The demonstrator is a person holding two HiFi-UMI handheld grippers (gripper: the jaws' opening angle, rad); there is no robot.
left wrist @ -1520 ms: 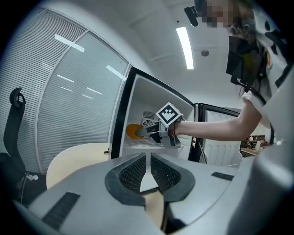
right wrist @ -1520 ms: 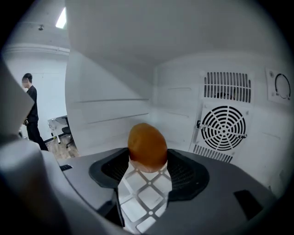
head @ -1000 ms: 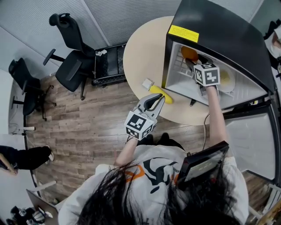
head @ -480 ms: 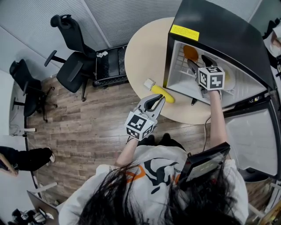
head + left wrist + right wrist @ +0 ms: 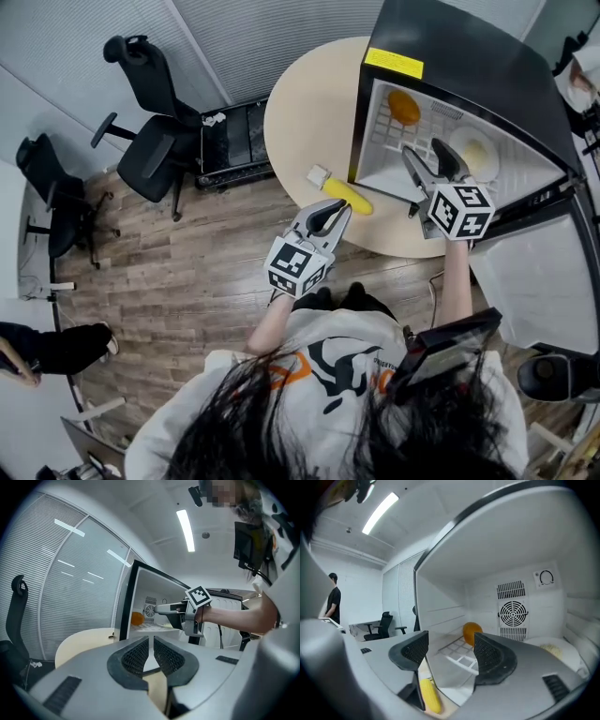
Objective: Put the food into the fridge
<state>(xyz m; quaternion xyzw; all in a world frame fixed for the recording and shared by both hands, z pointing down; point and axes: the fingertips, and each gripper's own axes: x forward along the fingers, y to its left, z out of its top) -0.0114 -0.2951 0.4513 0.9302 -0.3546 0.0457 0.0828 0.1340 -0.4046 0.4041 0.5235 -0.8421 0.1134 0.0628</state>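
A black mini fridge (image 5: 469, 66) stands open on a round table (image 5: 309, 112). On its wire shelf sit an orange (image 5: 404, 107) and a white plate of pale food (image 5: 473, 153). An ear of yellow corn (image 5: 348, 197) lies on the table by the fridge's left front corner. My right gripper (image 5: 431, 159) hovers at the fridge mouth, open and empty; its own view shows the orange (image 5: 471, 632) ahead, the plate (image 5: 551, 649) to the right and the corn (image 5: 429, 695) low down. My left gripper (image 5: 328, 217) is shut and empty just short of the corn.
A small white object (image 5: 317, 176) lies on the table beside the corn. The fridge door (image 5: 534, 281) hangs open to the right. Office chairs (image 5: 155, 122) stand on the wood floor at the left. A person (image 5: 333, 597) stands far off in the room.
My right gripper has drawn back from deep inside the fridge to its front edge, uncovering the plate. The left gripper has stayed put.
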